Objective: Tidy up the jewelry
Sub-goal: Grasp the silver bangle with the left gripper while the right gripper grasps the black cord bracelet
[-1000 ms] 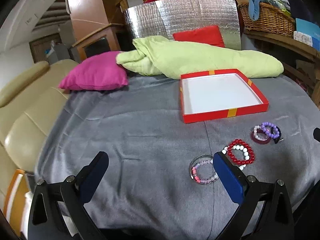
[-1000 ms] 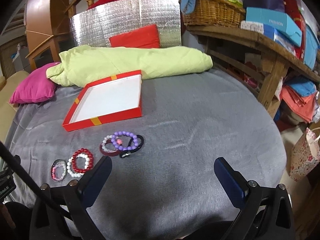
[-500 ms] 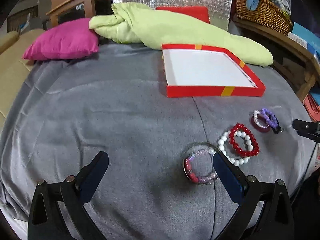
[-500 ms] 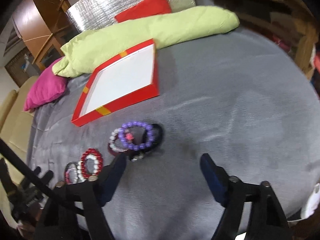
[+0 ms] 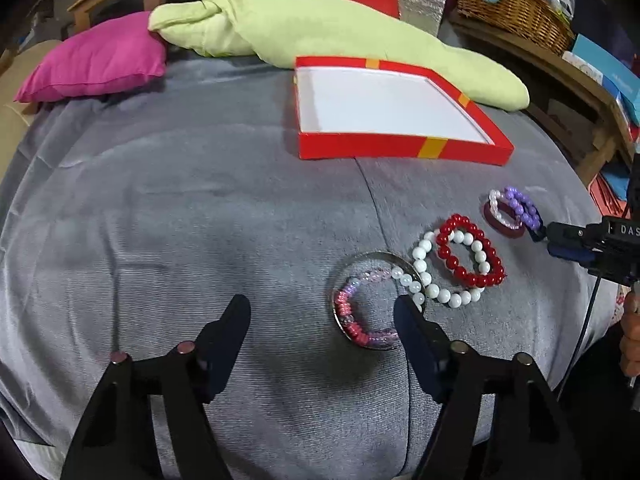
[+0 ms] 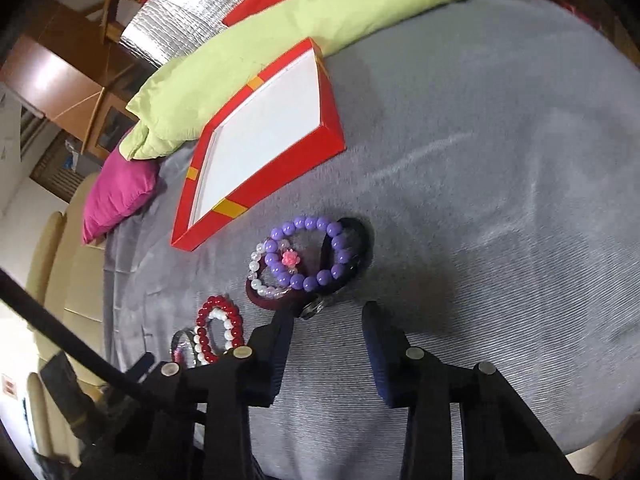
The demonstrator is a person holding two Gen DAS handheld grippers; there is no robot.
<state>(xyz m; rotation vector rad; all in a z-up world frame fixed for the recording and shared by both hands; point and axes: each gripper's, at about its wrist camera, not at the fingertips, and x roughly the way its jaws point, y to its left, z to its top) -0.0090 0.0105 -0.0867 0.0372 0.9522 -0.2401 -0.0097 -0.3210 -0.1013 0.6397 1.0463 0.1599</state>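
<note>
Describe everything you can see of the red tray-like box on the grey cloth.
The red box is a shallow, square, open tray, cardboard by its look, with low red walls and a plain white floor. Orange-yellow bands cross the walls midway on at least three sides. It lies flat on the grey cloth, with nothing visible inside. Its far edge sits against or just before the green pillow. The bracelets lie apart from it, nearer the cameras, and neither pair of tongs touches it.

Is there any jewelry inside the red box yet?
No, the red box shows only its bare white bottom, and the bracelets lie on the grey cloth outside it.
</note>
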